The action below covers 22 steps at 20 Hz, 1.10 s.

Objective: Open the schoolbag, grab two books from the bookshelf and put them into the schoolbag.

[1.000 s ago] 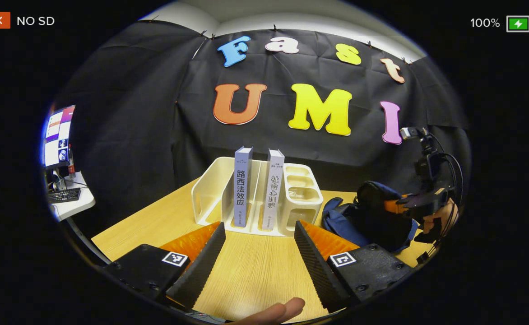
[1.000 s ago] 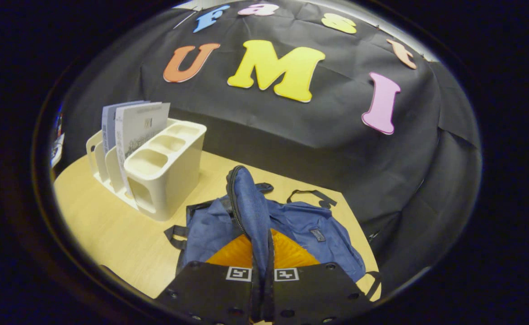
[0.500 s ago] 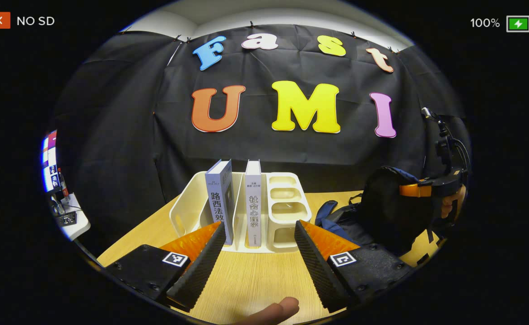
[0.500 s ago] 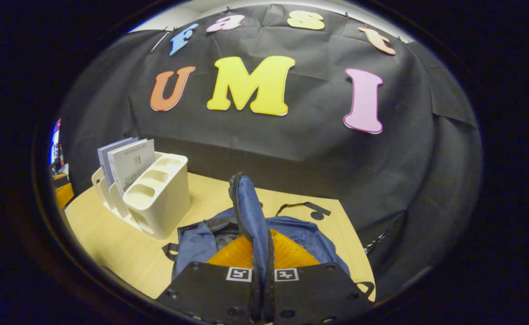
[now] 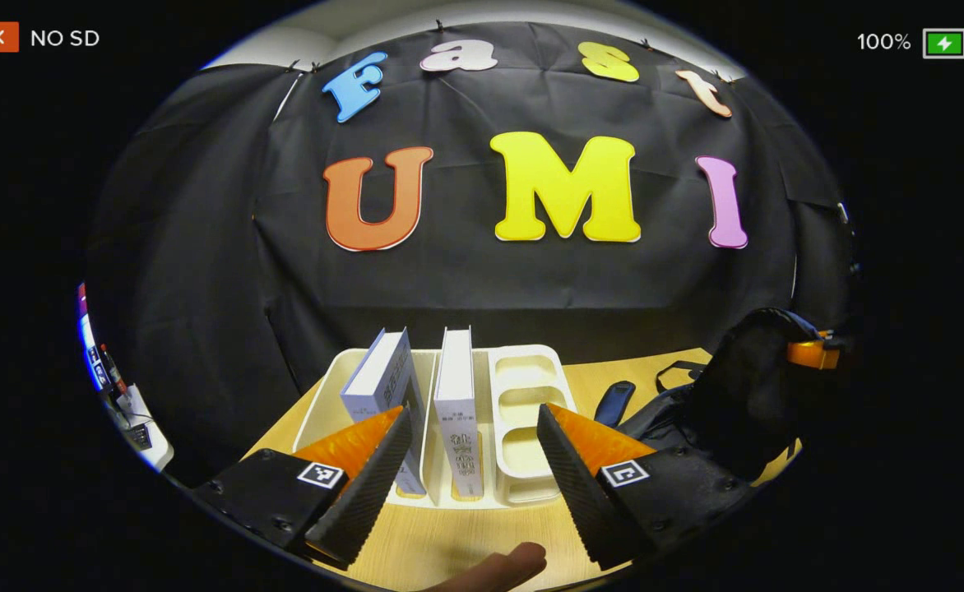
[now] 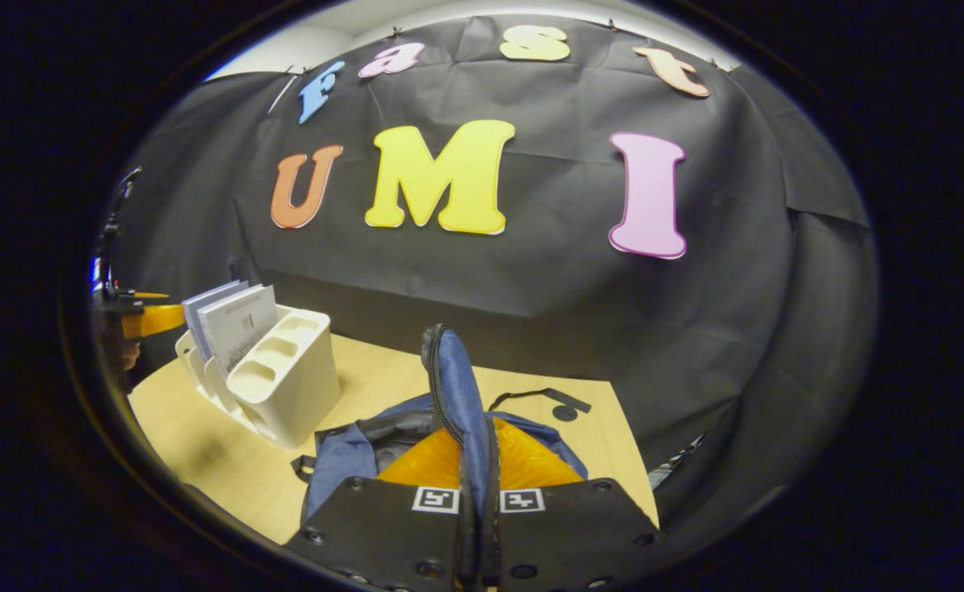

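Two pale books stand upright in a cream bookshelf (image 5: 523,395). One leans left (image 5: 383,382); the other (image 5: 456,395) stands straight beside it. My left gripper (image 5: 472,419) is open just in front of them, the straight book showing between its fingers without touching them. The blue schoolbag (image 5: 737,386) lies to the right on the wooden table. My right gripper (image 6: 476,460) is shut on the schoolbag's zippered flap (image 6: 453,378) and holds it up, with the bag's body (image 6: 342,452) sagging open below. Past the bookshelf (image 6: 285,386) is the left gripper (image 6: 149,319).
The wooden table (image 6: 202,460) ends at the black cloth wall behind. A loose strap (image 6: 544,399) of the bag lies on the table beyond it. A person's fingertip (image 5: 507,566) shows under my left gripper. A side desk with a screen (image 5: 112,386) stands far left.
My left gripper has moved forward to the bookshelf, so the books loom larger between its fingers. My right gripper has lifted the bag's flap higher, still shut on it.
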Available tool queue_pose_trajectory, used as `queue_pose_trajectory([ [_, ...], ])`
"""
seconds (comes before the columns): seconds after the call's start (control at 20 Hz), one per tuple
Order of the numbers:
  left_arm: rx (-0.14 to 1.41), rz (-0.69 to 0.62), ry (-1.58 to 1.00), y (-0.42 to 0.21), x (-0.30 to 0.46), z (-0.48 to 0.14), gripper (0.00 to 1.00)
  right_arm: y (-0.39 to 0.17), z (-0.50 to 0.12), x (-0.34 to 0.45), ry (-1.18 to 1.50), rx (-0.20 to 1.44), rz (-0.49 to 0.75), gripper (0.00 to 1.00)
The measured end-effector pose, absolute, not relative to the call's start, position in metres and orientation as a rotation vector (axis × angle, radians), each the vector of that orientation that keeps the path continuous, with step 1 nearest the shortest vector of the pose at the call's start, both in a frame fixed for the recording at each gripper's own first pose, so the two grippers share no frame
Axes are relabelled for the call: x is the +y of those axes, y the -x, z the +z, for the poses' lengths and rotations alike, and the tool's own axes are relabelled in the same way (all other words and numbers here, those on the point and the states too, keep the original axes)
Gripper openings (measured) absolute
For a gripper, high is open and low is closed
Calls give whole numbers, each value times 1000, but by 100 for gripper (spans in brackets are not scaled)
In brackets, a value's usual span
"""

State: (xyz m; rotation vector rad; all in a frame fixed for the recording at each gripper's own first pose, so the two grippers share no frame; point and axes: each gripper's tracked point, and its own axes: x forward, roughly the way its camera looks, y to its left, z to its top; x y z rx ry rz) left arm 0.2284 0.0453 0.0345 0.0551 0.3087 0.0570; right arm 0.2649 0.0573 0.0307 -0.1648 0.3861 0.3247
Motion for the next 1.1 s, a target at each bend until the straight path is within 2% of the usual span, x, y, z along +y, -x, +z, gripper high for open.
queue_pose_trajectory([
  [0.35, 465, 91, -75, -308, 60, 31, 96, -256, 24, 61, 188, 372, 376, 3],
  [0.5, 609, 68, 0, -331, 61, 12, 96, -252, 22, 59, 201, 362, 386, 3],
  [0.8, 884, 133, -40, -351, 85, -31, 96, -249, 15, 51, 187, 358, 393, 3],
  [1.1, 1031, 148, -144, -345, 97, -55, 78, -248, 9, 51, 179, 354, 406, 3],
])
